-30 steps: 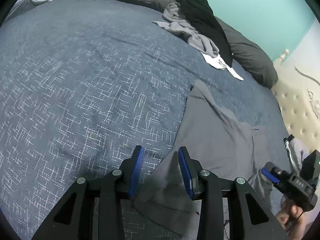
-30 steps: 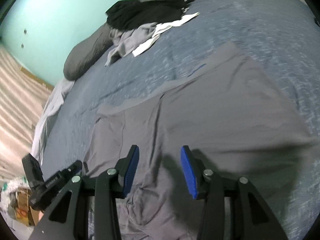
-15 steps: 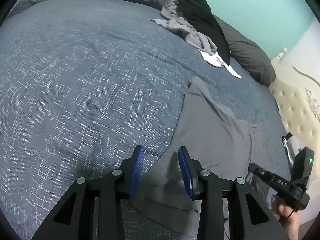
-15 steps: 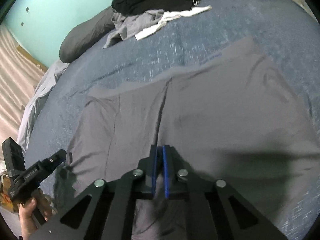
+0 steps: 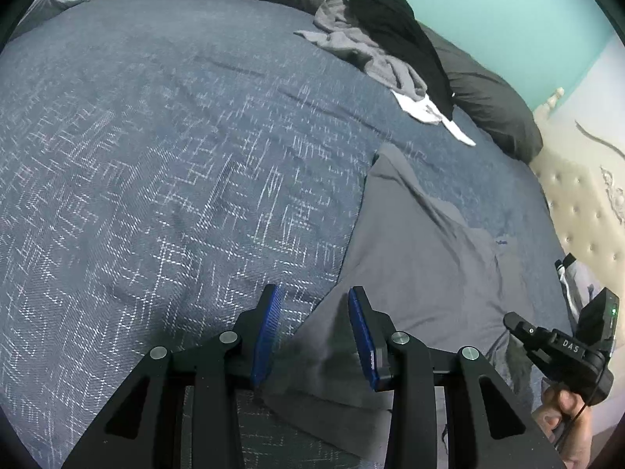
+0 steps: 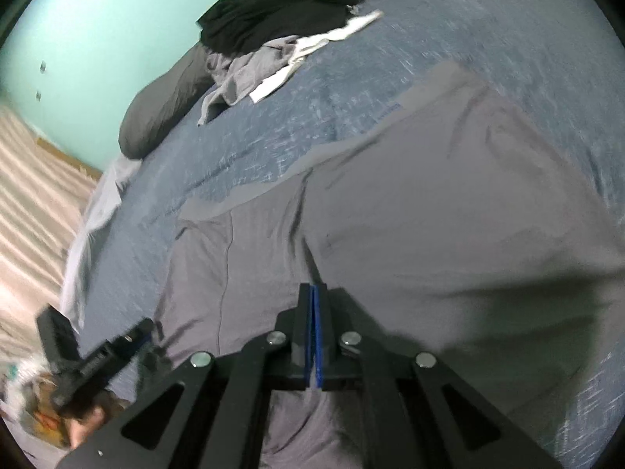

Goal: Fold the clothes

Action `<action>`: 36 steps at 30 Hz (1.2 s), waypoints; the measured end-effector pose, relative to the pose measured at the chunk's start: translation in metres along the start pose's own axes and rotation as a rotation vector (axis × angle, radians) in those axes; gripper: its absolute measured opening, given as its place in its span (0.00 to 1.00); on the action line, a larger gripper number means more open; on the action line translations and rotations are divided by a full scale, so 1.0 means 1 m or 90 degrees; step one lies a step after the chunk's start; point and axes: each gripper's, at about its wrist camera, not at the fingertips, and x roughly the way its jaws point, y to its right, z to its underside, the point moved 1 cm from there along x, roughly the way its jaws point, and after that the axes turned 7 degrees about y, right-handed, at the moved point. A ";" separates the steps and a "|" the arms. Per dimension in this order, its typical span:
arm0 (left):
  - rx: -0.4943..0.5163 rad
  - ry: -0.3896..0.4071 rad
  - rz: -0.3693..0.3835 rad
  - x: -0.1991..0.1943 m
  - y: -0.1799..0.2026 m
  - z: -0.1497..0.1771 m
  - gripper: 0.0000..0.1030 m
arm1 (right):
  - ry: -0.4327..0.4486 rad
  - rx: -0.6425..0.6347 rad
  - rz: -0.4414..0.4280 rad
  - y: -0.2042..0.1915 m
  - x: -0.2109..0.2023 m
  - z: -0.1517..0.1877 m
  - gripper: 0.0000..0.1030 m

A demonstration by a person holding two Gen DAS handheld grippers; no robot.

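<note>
A grey garment (image 5: 422, 258) (image 6: 429, 215) lies spread on a dark blue bedspread (image 5: 156, 156). My left gripper (image 5: 314, 293) hangs open over the garment's near corner, one finger above the cloth and the other above the bedspread, with nothing pinched. My right gripper (image 6: 313, 287) is shut at the garment's near edge, and a ridge of grey cloth runs straight up from its tips. In the left wrist view the right gripper (image 5: 511, 318) shows at the garment's far right side, held by a hand. The left gripper (image 6: 144, 324) appears blurred at the lower left of the right wrist view.
A heap of black, grey and white clothes (image 5: 375, 39) (image 6: 265, 39) lies at the bed's far side against dark pillows (image 5: 492, 109). A tufted headboard (image 5: 578, 211) stands to the right. The bed's edge and striped floor (image 6: 31, 195) show at left in the right wrist view.
My right gripper's jaws went from open to shut on the grey garment, and its view rolled a little. The left gripper stayed open in the same spot.
</note>
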 end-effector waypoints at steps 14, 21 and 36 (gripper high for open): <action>0.007 -0.007 -0.006 0.004 0.000 0.002 0.38 | -0.019 0.076 -0.027 0.014 0.005 0.002 0.02; 0.006 -0.006 -0.007 0.003 0.000 0.001 0.38 | 0.018 0.050 0.028 0.016 -0.010 -0.012 0.04; 0.003 -0.007 0.001 0.002 0.000 0.001 0.41 | -0.003 -0.117 0.105 -0.007 0.006 0.002 0.07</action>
